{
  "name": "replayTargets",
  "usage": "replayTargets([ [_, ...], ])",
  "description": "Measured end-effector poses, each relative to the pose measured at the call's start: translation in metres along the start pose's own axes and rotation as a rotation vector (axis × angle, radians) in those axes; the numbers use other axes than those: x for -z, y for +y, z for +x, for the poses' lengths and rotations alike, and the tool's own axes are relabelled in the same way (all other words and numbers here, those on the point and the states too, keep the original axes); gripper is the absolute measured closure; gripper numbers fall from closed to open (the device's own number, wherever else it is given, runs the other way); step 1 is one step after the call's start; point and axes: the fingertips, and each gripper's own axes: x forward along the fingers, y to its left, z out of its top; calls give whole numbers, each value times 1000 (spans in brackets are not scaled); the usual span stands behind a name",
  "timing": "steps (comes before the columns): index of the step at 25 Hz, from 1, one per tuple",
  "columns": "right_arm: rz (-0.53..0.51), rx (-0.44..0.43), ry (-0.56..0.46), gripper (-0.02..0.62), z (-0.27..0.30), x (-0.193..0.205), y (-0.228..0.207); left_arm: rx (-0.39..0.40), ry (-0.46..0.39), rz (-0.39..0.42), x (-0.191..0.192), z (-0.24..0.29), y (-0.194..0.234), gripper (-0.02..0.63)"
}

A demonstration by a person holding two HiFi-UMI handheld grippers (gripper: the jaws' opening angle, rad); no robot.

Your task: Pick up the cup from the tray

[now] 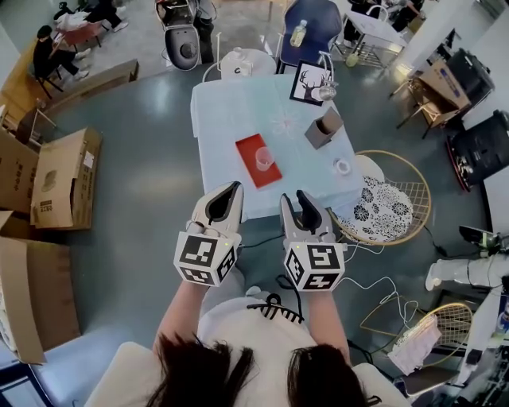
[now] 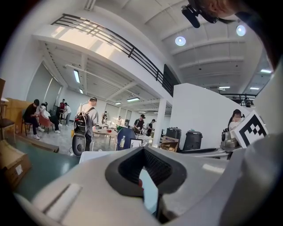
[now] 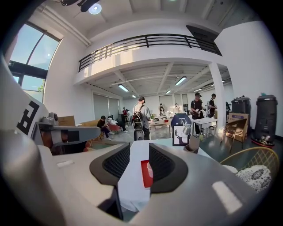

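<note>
A clear cup (image 1: 264, 159) stands on a red tray (image 1: 251, 147) near the front of a table under a pale blue cloth (image 1: 223, 111). Both grippers hover side by side short of the table's near edge, pointing at it. My left gripper (image 1: 235, 189) has its fingertips together, with nothing held. My right gripper (image 1: 297, 199) stands partly open and holds nothing. In the right gripper view the tray (image 3: 144, 175) and cup (image 3: 149, 170) show through the gap of the right gripper (image 3: 139, 152). A sliver of the tray (image 2: 140, 182) shows in the left gripper view, past the left gripper (image 2: 143, 152).
On the table stand a framed deer picture (image 1: 310, 82), a brown holder (image 1: 324, 127) and a small white ring (image 1: 342, 166). A wicker chair with a patterned cushion (image 1: 382, 203) sits at the right, cardboard boxes (image 1: 64, 175) at the left, a blue chair (image 1: 310, 24) behind.
</note>
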Motion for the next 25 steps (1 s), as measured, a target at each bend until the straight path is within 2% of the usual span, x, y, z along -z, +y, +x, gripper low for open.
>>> replayTargets([
  [6, 21, 31, -20, 397, 28, -9, 4, 28, 23, -5, -2, 20, 29, 606],
  [13, 21, 84, -10, 370, 61, -13, 9, 85, 46, -2, -3, 42, 57, 606],
  [16, 25, 106, -14, 368, 72, -17, 12, 85, 40, -1, -8, 50, 70, 606],
  [25, 21, 129, -13, 324, 86, -18, 8, 110, 50, 0, -8, 68, 80, 606],
])
